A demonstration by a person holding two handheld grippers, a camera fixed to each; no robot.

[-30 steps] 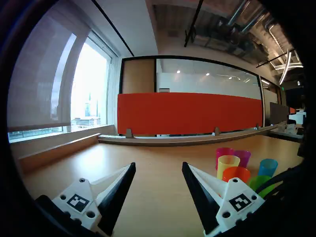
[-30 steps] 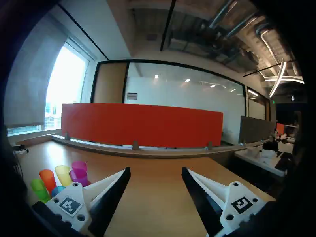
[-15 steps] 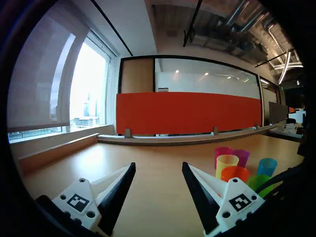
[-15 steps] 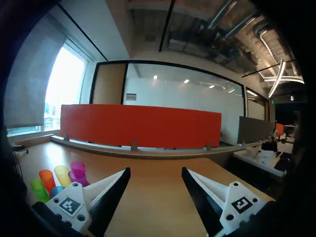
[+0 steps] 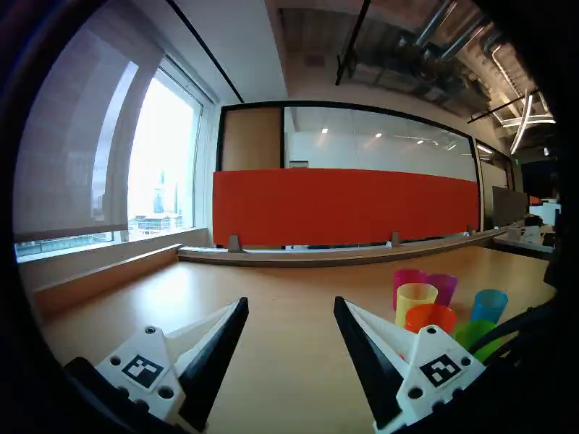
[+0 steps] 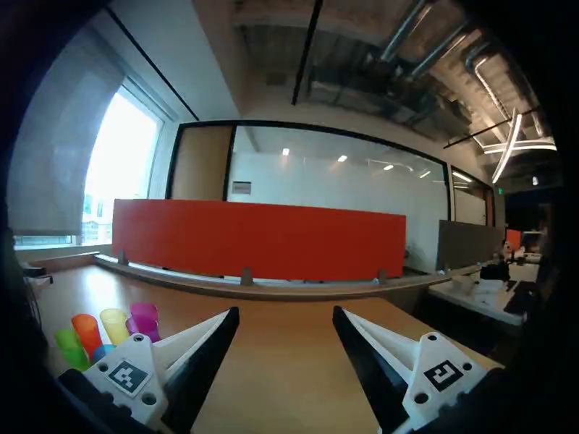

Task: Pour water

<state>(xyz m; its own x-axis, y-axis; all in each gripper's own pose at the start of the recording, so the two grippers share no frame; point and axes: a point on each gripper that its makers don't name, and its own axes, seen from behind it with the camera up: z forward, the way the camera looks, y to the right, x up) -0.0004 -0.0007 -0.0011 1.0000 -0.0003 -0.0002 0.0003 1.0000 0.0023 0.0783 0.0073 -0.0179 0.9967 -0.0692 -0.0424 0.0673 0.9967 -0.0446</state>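
Left gripper (image 5: 289, 300) and right gripper (image 6: 284, 309) were held apart, empty. Cups (image 5: 427, 312) were clustered on the counter (image 5: 282, 369), between both. Judged light, thin plastic, easily crushed; best gripped mid-wall.

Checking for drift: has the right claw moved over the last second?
Yes, the right claw tilted slightly up: the long red partition sits lower in its view.

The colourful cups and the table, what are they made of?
The cups look like see-through tinted plastic: light glows through their thin, smooth walls. The table looks like wood or a wood-look laminate, smooth tan with a soft sheen; which one I cannot tell.
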